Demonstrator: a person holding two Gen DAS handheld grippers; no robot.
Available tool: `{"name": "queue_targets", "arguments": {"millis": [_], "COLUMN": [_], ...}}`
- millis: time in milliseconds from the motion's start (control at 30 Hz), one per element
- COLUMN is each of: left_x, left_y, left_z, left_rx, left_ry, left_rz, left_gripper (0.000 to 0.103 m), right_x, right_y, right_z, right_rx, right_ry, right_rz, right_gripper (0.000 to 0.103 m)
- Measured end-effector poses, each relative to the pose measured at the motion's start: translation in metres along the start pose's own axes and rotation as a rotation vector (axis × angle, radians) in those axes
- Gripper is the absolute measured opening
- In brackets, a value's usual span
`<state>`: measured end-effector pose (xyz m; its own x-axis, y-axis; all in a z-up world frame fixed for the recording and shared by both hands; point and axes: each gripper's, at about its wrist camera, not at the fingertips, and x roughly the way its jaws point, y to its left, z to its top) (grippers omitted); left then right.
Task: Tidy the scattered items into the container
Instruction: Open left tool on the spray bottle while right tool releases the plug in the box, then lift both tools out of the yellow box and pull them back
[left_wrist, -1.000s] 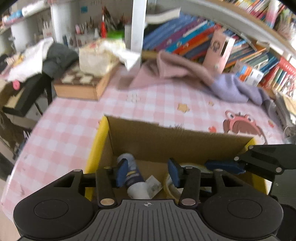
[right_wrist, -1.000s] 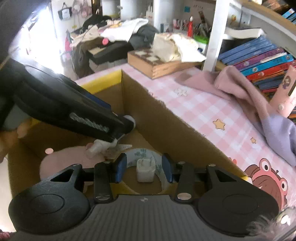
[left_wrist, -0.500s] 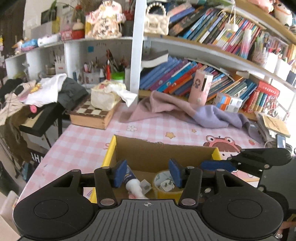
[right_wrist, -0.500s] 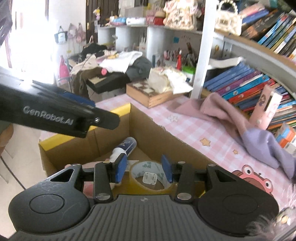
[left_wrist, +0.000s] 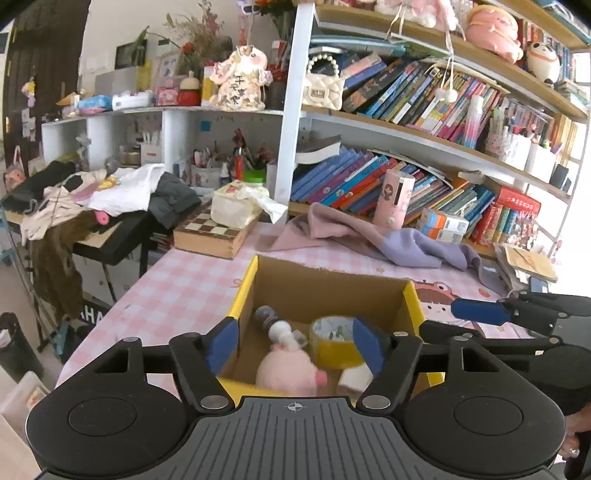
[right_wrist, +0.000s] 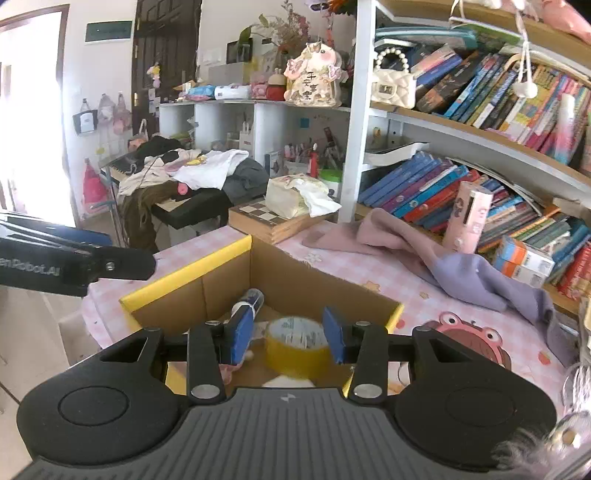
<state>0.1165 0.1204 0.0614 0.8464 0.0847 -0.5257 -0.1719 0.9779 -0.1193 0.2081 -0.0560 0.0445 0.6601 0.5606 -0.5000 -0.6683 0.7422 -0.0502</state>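
My table wears a pink checked cloth (left_wrist: 177, 291). Behind it, a white-posted bookshelf (right_wrist: 480, 122) holds slanting books. To its left white cubbies (left_wrist: 122, 136), a dark door (right_wrist: 166, 59), bright daylight beyond

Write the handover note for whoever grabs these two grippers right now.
Left gripper: open, empty, above the near edge of the cardboard box.
Right gripper: open, empty, also above the box.
In the box: yellow tape roll, pink plush toy, tube, a small white item.
Done: those four are inside.
Left: no loose small items show on the pink checked tablecloth near the box; the pink and purple cloth lies behind it. Look over the rest of the table before stopping.
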Motion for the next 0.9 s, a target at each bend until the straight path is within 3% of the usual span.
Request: {"name": "queue_targets", "arguments": {"millis": [100,367,600,900], "left_x": [-0.02,-0.063,-0.082,-0.086], "left_y": [0.0,0.001,-0.005,-0.028], "left_z": [-0.012,-0.046,-0.072,-0.105], "left_rx": [-0.004,-0.017,-0.007,0.106], "left_ry": [-0.012,-0.024,-0.006,0.033], "left_rz": [0.004,0.016,0.005,0.025], "left_gripper": [0.078,0.081,0.081,0.088], "right_x": [-0.02,-0.072,-0.097,-0.113], "right_y": [0.01,0.031,0.052,0.074], "right_z": [-0.01,-0.043,-0.074,-0.111], "right_rx": [0.014,0.062,0.04,-0.061], "right_ry": [-0.012,-0.058,-0.016,0.03], "right_rz": [-0.025,-0.126,-0.144,-0.162], "right_gripper": [0.041,0.05,0.055,0.074]}}
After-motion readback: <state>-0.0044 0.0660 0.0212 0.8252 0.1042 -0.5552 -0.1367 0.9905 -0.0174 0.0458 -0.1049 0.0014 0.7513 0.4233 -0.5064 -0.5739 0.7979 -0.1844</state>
